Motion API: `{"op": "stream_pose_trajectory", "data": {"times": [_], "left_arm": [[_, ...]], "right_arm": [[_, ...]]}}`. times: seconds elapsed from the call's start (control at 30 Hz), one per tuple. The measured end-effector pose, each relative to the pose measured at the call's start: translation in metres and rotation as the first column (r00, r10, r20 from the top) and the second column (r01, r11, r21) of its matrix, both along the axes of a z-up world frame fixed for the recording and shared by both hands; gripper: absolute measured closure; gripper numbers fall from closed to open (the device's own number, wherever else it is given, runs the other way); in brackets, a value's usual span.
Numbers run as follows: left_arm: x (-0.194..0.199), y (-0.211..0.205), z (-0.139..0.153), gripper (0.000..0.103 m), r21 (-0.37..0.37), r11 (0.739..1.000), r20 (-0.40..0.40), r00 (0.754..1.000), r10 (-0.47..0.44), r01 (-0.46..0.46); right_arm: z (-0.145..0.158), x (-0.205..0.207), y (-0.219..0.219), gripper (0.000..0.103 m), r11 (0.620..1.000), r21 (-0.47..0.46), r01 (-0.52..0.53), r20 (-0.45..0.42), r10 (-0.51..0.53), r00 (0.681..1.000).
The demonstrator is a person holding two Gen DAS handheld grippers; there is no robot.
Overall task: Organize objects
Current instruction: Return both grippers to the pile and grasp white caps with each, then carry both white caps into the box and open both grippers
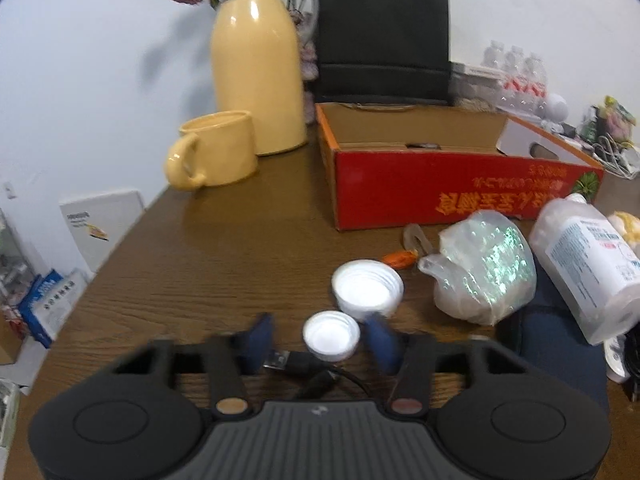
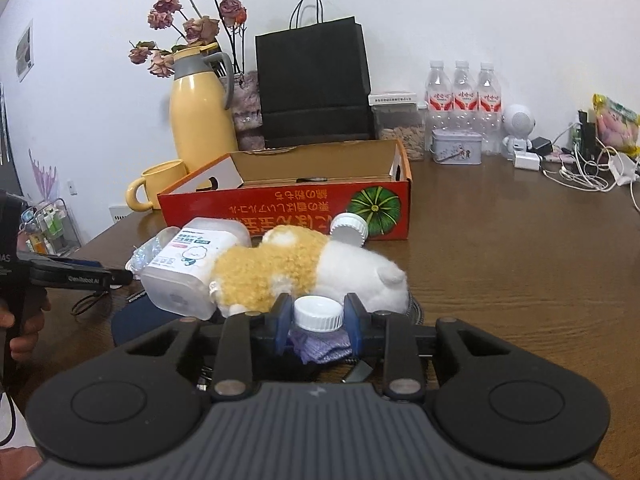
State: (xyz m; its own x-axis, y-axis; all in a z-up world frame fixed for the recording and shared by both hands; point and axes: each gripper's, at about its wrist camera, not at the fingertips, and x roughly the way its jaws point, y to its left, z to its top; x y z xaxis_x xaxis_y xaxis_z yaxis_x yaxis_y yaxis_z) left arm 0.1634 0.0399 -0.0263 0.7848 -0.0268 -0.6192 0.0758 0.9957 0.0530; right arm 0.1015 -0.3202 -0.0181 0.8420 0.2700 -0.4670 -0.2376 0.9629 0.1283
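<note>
In the left wrist view, my left gripper [image 1: 320, 340] hovers low over the brown table [image 1: 224, 248] with its blue fingers [image 1: 260, 338] spread. A small white cap [image 1: 331, 334] lies open side up between them. The right finger is at the cap's edge and the left finger stands apart from it. A larger white cap [image 1: 367, 289] lies just beyond. In the right wrist view, my right gripper [image 2: 318, 320] is shut on a white ribbed bottle cap [image 2: 319, 312], over a purple cloth [image 2: 320, 350].
An open red cardboard box [image 1: 440, 188] stands mid-table, with a yellow mug [image 1: 216, 152], yellow thermos [image 1: 256, 72] and black bag [image 1: 384, 36] behind. An iridescent cup [image 1: 484, 268], wipes tub [image 2: 192, 264], plush toy [image 2: 304, 272] and capped bottle [image 2: 349, 229] lie nearby. Cables [image 2: 588, 172] trail at right.
</note>
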Motion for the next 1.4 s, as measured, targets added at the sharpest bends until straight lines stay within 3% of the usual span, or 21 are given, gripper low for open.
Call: {"op": "stream_pose_trajectory", "data": {"times": [0.17,0.5,0.87,1.17,1.4], "left_arm": [[-0.004,0.002,0.001,0.076,-0.020,1.000,0.005,1.000,-0.002,0.002],[-0.023,0.009,0.030,0.076,-0.082,0.995,0.104,0.993,0.059,-0.051],[-0.016,-0.027,0.057,0.076,-0.085,0.996,0.158,0.987,0.014,0.000],[0.020,-0.063,0.083,0.076,-0.091,0.995,0.208,0.978,-0.021,0.041],[0.069,-0.084,0.104,0.076,-0.080,0.996,0.241,0.970,-0.020,0.040]], "right_arm": [[0.002,0.001,0.005,0.074,1.000,-0.008,-0.008,0.007,0.008,1.000],[0.006,-0.001,0.002,0.074,1.000,-0.001,-0.012,0.031,0.012,0.999],[0.022,0.007,-0.001,0.074,1.000,0.027,-0.015,0.098,0.012,0.995],[0.048,0.048,0.005,0.074,1.000,-0.007,-0.028,0.179,0.029,0.984],[0.073,0.105,0.019,0.074,0.997,-0.058,-0.054,0.214,0.066,0.975]]}}
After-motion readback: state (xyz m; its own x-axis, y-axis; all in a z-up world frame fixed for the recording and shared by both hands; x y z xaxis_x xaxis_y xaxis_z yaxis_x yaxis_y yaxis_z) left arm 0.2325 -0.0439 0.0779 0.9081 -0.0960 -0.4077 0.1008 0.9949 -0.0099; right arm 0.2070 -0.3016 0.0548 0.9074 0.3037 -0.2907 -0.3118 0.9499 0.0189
